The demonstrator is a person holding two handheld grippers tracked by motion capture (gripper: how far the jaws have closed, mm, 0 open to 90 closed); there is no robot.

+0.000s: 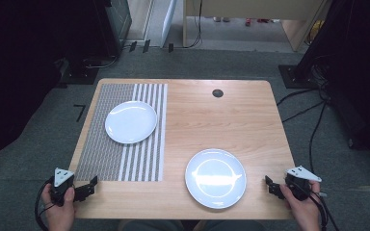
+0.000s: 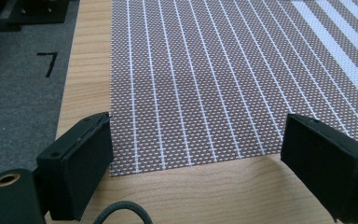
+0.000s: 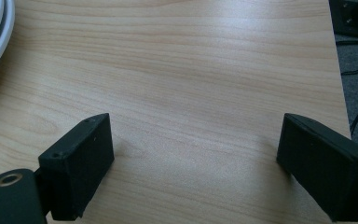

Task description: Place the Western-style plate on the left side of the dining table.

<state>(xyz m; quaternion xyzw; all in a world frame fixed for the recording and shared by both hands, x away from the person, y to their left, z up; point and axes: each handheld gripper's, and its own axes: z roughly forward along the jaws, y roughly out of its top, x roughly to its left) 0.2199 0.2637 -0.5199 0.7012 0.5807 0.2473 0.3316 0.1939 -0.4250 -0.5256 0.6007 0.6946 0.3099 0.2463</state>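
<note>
Grey carpet surrounds a light wooden desk (image 1: 207, 115) with rounded corners, cables trailing over the floor at its right. A woven striped placemat (image 1: 125, 144) covers the desk's left part, its near edge just short of the front edge; bare wood runs between it and the right edge. A small dark round grommet (image 1: 217, 93) sits near the far edge. One white plate (image 1: 131, 121) rests on the placemat's far half and holds nothing. A second white plate (image 1: 216, 177), glossy with a raised rim and also holding nothing, lies on bare wood near the front edge. The left gripper (image 1: 87, 187) sits at the placemat's near left corner, jaws spread with nothing between them. The right gripper (image 1: 271, 185), just right of the near plate and apart from it, has its jaws spread over bare wood.
</note>
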